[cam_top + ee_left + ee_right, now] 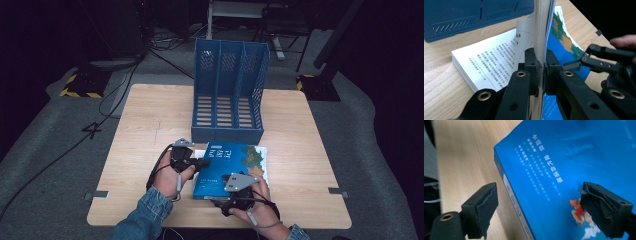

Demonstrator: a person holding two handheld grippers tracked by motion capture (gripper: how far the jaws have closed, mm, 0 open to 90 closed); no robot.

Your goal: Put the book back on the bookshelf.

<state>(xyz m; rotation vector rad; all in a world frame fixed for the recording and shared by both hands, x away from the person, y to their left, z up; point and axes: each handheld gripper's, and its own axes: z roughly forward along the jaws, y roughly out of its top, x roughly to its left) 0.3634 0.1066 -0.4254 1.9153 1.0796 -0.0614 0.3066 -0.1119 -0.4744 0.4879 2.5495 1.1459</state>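
Right gripper (pixel 231 198) nearest me, spread wide over the blue book (pixel 225 170).

I see its jaws open, one over the cover, one off the spine side. My left gripper (pixel 200 163) pinches the lifted cover and pages. The book lies on the table (pixel 150 115), just near of the blue file rack (pixel 227 92).

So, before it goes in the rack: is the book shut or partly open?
Partly open. The left claw pinches the book's cover and some pages, lifted on edge, with a printed page exposed beneath.
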